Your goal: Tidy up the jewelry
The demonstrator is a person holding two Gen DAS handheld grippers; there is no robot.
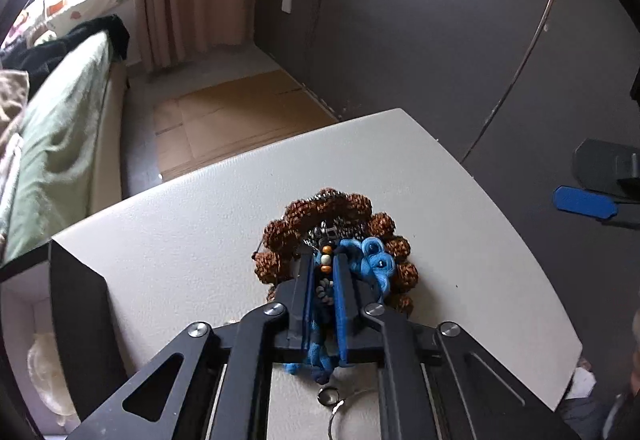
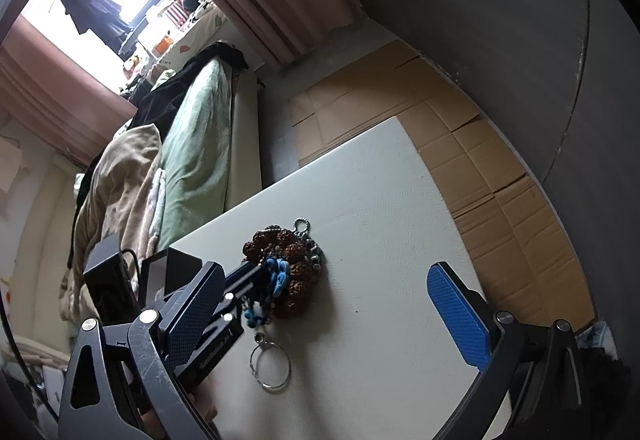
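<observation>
Jewelry lies heaped near the middle of a white table (image 1: 200, 224), where the left gripper (image 1: 323, 268) has its blue-padded jaws drawn narrow on a blue braided cord (image 1: 320, 354) strung with small beads. The right gripper (image 2: 320, 304) hovers beside it, jaws wide and empty. Risk: the cord runs through the pile, so a lift could likely drag the bracelet (image 1: 296, 211) of knobbly brown seed beads along, or let thin thread slip from the pads. Loops of bright blue yarn (image 1: 376, 256) and a dull metal chain (image 2: 302, 228) sit tangled with the rough, round beads; a smooth wire key ring (image 2: 270, 366) trails on the table near the table's front edge.
</observation>
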